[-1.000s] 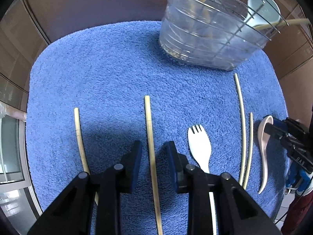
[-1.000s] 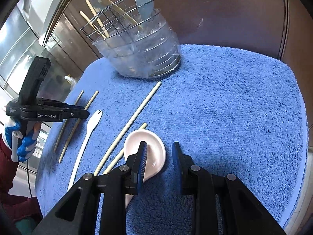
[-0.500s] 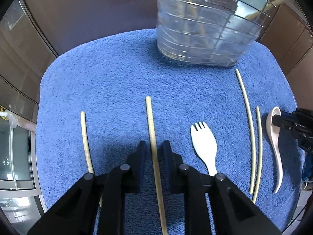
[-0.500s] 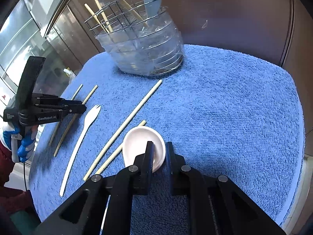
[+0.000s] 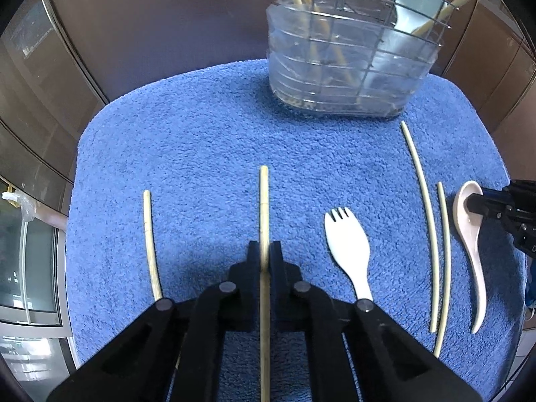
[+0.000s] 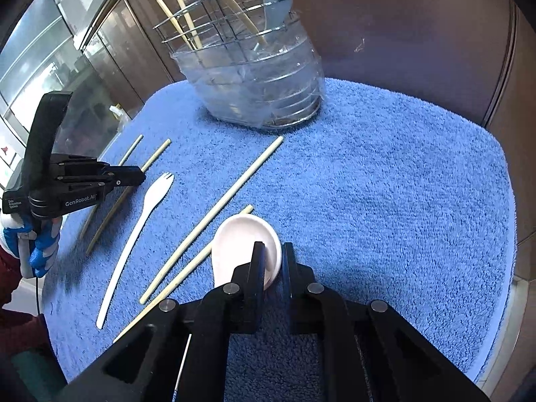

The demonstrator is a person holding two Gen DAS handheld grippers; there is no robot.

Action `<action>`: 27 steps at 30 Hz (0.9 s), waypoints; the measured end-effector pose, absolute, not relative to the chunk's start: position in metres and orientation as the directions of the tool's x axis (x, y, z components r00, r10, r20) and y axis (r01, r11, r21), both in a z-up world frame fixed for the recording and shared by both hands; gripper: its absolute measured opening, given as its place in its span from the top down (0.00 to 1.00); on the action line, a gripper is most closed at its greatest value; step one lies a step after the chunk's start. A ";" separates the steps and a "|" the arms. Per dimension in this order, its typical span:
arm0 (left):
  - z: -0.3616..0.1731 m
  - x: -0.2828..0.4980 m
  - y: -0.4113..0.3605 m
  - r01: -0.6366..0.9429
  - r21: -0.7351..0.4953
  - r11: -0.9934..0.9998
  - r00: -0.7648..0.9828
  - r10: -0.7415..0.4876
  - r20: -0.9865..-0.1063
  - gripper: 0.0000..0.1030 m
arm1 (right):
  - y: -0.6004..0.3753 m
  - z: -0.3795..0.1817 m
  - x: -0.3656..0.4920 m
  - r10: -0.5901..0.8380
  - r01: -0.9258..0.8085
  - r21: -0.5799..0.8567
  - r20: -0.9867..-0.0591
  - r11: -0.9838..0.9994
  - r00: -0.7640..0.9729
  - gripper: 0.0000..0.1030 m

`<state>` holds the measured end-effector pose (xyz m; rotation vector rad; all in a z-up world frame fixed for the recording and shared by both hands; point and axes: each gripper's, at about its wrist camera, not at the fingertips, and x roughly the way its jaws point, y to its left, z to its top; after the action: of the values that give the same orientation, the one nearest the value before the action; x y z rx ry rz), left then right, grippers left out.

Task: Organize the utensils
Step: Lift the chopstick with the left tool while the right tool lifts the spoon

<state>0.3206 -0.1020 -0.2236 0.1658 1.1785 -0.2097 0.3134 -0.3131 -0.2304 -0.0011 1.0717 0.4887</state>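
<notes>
My left gripper (image 5: 264, 251) is shut on a wooden chopstick (image 5: 263, 201) that lies along the blue towel (image 5: 201, 127); it also shows in the right wrist view (image 6: 134, 178). My right gripper (image 6: 272, 254) is shut on the rim of a pinkish-white soup spoon (image 6: 241, 244), also seen in the left wrist view (image 5: 469, 221). A white spork (image 5: 348, 244) lies between them. A wire utensil basket (image 5: 348, 67) with a clear liner stands at the back, holding chopsticks and a pale blue spoon (image 5: 418, 3).
Another chopstick (image 5: 150, 248) lies left of my left gripper. Two more chopsticks (image 5: 425, 207) lie between the spork and the spoon. Brown cabinet walls surround the towel. The towel's right half (image 6: 418, 201) holds nothing in the right wrist view.
Both grippers went from open to shut: the left closed on the middle chopstick, the right closed on the spoon's bowl rim. Both cameras rose slightly.
</notes>
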 end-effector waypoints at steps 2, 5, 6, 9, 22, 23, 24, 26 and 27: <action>-0.221 0.314 -0.103 0.250 0.025 0.968 0.381 -0.075 -0.922 0.95 | -0.310 -0.228 0.312 0.382 -0.387 0.226 -0.836 0.894 0.394 0.94; -0.214 0.305 -0.107 0.258 0.038 0.965 0.404 -0.072 -0.912 0.96 | -0.312 -0.226 0.309 0.371 -0.387 0.210 -0.834 0.898 0.408 0.94; -0.211 0.301 -0.108 0.261 0.044 0.964 0.416 -0.072 -0.906 0.95 | -0.312 -0.225 0.309 0.369 -0.386 0.208 -0.833 0.899 0.412 0.94; -0.199 0.291 -0.110 0.267 0.055 0.962 0.453 -0.075 -0.889 0.95 | -0.316 -0.223 0.305 0.365 -0.385 0.200 -0.828 0.901 0.426 0.94; -0.151 0.256 -0.103 0.284 0.080 0.956 0.575 -0.103 -0.812 0.96 | -0.324 -0.194 0.264 0.347 -0.350 0.173 -0.773 0.921 0.531 0.95; -0.147 0.251 -0.103 0.285 0.083 0.955 0.585 -0.104 -0.805 0.96 | -0.324 -0.191 0.259 0.341 -0.346 0.167 -0.770 0.923 0.540 0.95; -0.144 0.245 -0.103 0.286 0.085 0.954 0.593 -0.107 -0.798 0.95 | -0.324 -0.188 0.254 0.337 -0.340 0.165 -0.764 0.926 0.550 0.95; -0.139 0.241 -0.102 0.288 0.089 0.954 0.606 -0.110 -0.788 0.96 | -0.327 -0.182 0.245 0.338 -0.328 0.171 -0.754 0.929 0.564 0.94; -0.135 0.235 -0.100 0.287 0.089 0.954 0.614 -0.112 -0.781 0.96 | -0.328 -0.180 0.240 0.332 -0.324 0.166 -0.751 0.931 0.570 0.94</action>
<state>0.2346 -0.1003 -0.1346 0.2143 0.8811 -0.2319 0.2398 -0.3276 -0.1796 0.0095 0.8836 0.3853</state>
